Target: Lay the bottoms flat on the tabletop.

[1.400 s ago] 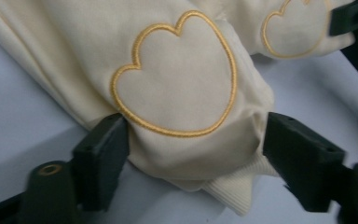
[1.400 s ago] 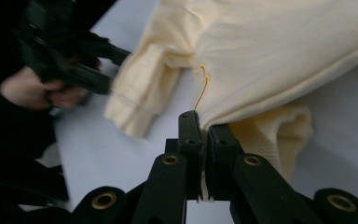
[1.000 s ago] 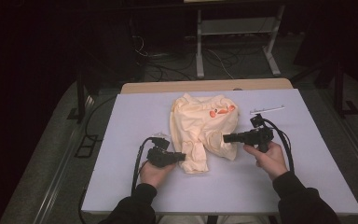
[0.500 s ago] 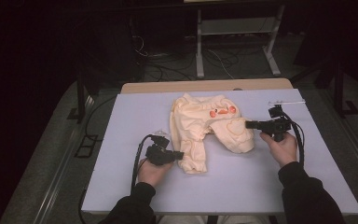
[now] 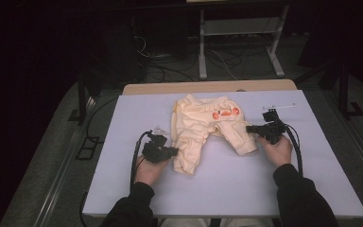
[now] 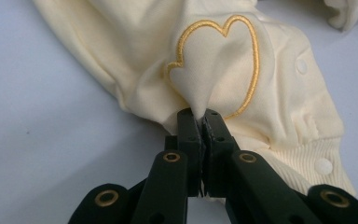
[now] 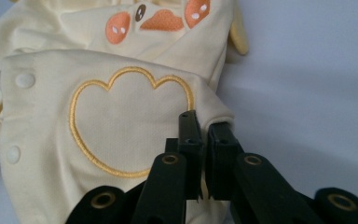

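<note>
Both grippers pinch the yellow baby romper [image 5: 203, 127] mid-table.
Left gripper [image 5: 172, 152] clamps a leg cuff at seven o'clock; right gripper [image 5: 249, 128] clamps the other at four; bare table [image 5: 312, 189] all round.

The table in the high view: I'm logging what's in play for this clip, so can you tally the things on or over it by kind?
Garments: 1, a pale yellow baby garment
Grippers: 2, the left gripper and the right gripper, each with its fingers pinching the fabric
Hands: 2, left hand and right hand
Total: 5
</note>
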`<state>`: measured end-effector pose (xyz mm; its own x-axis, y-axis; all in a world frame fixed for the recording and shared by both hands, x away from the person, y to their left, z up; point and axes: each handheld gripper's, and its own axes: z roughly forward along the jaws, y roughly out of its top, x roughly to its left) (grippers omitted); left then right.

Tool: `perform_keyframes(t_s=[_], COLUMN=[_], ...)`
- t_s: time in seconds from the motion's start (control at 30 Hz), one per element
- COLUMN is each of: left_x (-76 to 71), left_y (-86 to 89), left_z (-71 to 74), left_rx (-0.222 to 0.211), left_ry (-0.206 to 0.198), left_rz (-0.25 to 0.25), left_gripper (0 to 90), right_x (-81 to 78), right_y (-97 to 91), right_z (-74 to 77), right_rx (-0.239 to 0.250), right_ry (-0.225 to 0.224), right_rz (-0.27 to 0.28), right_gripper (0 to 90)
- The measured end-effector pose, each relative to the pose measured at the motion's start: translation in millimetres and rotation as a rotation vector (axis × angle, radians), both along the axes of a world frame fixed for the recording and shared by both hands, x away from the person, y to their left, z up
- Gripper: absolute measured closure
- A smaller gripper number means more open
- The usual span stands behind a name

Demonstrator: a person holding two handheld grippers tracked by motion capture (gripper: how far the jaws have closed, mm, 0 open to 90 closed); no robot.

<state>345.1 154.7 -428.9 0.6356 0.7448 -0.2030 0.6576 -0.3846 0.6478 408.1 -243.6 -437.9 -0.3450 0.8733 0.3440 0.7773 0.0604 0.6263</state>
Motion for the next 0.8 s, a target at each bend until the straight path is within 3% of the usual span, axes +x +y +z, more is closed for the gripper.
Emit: perform_keyframes(t_s=[0.07, 0.1, 0.13, 0.2, 0.3, 0.33, 0.37, 0.4, 0.43, 0.47, 0.5, 0.53, 0.57, 0.63, 0.67, 0.73, 0.8], left_x=[-0.7, -2.3, -2.3, -4.3, -8.9, -13.6, -13.6, -17.6, -17.6, -21.7, -21.7, -25.3, -25.3, -28.7, -31.4, -33.6, -35.4], left_y=[-1.3, -2.3, -2.3, -2.1, 0.5, 2.9, 2.9, 4.5, 4.5, 2.4, 2.4, -3.1, -3.1, -12.7, -23.8, -34.6, -44.4], left_z=[-0.2, 0.9, 0.9, 2.4, 8.6, 15.3, 15.3, 21.3, 21.3, 24.8, 24.8, 26.1, 26.1, 25.9, 24.0, 20.4, 16.9], left_rx=[-0.004, -0.004, -0.004, -0.005, -0.041, -0.073, -0.073, -0.109, -0.109, -0.143, -0.143, -0.171, -0.171, -0.180, -0.165, -0.146, -0.131], left_ry=[0.004, 0.001, 0.001, 0.001, -0.012, -0.042, -0.042, -0.063, -0.063, -0.077, -0.077, -0.086, -0.086, -0.088, -0.091, -0.085, -0.079], left_rz=[0.001, -0.001, -0.001, 0.000, 0.015, 0.035, 0.035, 0.039, 0.039, 0.029, 0.029, 0.000, 0.000, -0.023, -0.053, -0.089, -0.113], left_gripper=[85.7, 85.3, 84.9, 84.2, 73.8, 64.5, 61.0, 58.9, 55.7, 52.5, 50.4, 49.5, 48.7, 47.6, 47.0, 47.0, 46.9], right_x=[-3.9, -9.8, -9.8, -16.9, -29.8, -37.8, -37.8, -45.1, -48.5, -51.9, -51.9, -57.8, -57.8, -62.1, -65.0, -65.5, -62.8], right_y=[1.6, 1.5, 1.5, 0.2, -0.7, -0.5, -0.5, -0.1, 0.7, 2.2, 2.2, 8.3, 8.3, 19.4, 32.1, 42.6, 48.6], right_z=[5.1, 12.4, 12.4, 19.6, 29.2, 35.0, 35.0, 42.3, 46.2, 49.5, 49.5, 52.4, 52.4, 50.3, 45.2, 39.6, 33.8], right_rx=[-0.021, -0.021, -0.021, 0.002, 0.018, 0.039, 0.039, 0.061, 0.080, 0.095, 0.095, 0.127, 0.127, 0.096, 0.042, -0.014, -0.027], right_ry=[-0.021, -0.048, -0.048, -0.067, -0.105, -0.132, -0.132, -0.167, -0.182, -0.195, -0.195, -0.199, -0.199, -0.180, -0.158, -0.149, -0.127], right_rz=[0.009, 0.019, 0.019, 0.034, 0.060, 0.080, 0.080, 0.104, 0.120, 0.137, 0.137, 0.190, 0.190, 0.240, 0.286, 0.321, 0.342], right_gripper=[70.5, 60.2, 60.2, 52.0, 40.7, 36.3, 36.3, 32.1, 30.8, 29.4, 29.4, 29.0, 29.0, 29.0, 29.6, 31.1, 33.2])
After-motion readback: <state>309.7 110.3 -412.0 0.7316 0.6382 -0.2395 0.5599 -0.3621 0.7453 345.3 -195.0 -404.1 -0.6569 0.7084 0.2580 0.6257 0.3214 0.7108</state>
